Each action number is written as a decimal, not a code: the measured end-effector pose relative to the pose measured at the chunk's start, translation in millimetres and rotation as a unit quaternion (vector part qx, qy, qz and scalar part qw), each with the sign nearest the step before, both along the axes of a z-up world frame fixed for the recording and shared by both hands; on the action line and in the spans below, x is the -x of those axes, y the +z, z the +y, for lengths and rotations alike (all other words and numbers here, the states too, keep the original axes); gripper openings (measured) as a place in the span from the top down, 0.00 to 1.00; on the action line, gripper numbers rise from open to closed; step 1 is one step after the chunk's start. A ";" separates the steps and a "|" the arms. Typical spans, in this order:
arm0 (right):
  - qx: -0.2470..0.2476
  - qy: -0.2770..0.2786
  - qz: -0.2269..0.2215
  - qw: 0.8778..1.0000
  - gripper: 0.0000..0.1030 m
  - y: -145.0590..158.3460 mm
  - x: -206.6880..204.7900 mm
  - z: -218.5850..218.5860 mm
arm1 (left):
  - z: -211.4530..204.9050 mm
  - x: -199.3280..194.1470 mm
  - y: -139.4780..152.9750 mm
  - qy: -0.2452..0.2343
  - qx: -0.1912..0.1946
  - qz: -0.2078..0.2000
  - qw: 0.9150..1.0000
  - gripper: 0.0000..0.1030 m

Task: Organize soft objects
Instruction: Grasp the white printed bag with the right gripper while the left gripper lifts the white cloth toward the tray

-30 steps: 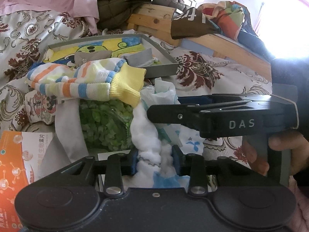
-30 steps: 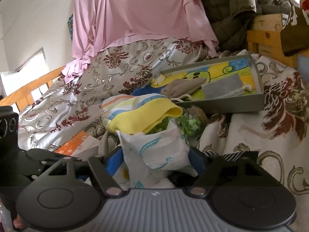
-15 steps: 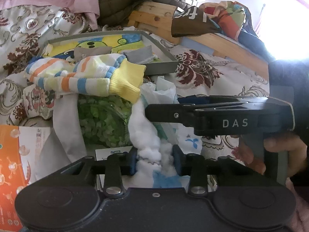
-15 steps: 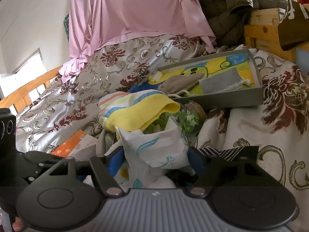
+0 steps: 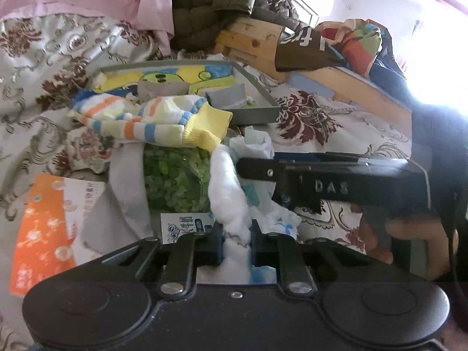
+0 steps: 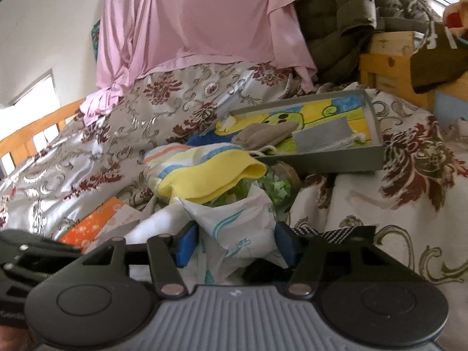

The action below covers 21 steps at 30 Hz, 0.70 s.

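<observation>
My left gripper [image 5: 236,241] is shut on a strand of white cotton wool [image 5: 226,187] that runs up out of a white printed bag [image 5: 257,146]. My right gripper [image 6: 235,242] is shut on that same bag [image 6: 237,222], whose mouth stands open between its blue pads. The right gripper also shows side-on in the left wrist view [image 5: 321,175]. A striped sock with a yellow cuff [image 5: 152,120] lies over a jar of green bits [image 5: 175,175]; it also shows in the right wrist view [image 6: 204,172].
A grey tray [image 6: 377,134] with a cartoon cloth, a beige pouch [image 6: 269,134] and a grey pouch [image 6: 321,140] sits behind on the floral bedspread. An orange-and-white packet [image 5: 44,222] lies at the left. Pink cloth and an olive jacket hang behind.
The cotton strand has stretched longer and thinner as my left gripper drew back from the bag. The right gripper still holds the bag.
</observation>
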State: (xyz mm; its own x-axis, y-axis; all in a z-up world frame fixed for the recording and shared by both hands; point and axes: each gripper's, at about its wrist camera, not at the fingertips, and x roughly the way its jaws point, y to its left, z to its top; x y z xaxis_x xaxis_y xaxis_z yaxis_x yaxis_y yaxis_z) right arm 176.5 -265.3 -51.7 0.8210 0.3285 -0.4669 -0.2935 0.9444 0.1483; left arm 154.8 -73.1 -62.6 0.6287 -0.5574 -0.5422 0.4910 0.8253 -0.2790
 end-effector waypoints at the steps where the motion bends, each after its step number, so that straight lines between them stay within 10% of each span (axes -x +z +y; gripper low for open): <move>1: -0.008 -0.003 0.001 1.000 0.40 1.2 0.7 -3.2 | 1.7 3.7 1.9 0.002 0.001 -0.001 1.000 0.83; 21: -0.080 -0.052 -0.057 0.994 0.40 32.4 25.0 -35.8 | 21.6 37.2 73.3 0.068 0.042 -0.079 0.994 0.83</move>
State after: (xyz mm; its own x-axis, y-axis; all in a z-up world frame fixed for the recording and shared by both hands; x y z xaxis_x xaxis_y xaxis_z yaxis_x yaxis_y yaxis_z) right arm 151.4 -301.1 -19.3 0.8990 0.3011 -0.3179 -0.2183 0.9376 0.2708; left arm 117.6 -51.6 10.7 0.7752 -0.5003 -0.3857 0.4193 0.8642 -0.2782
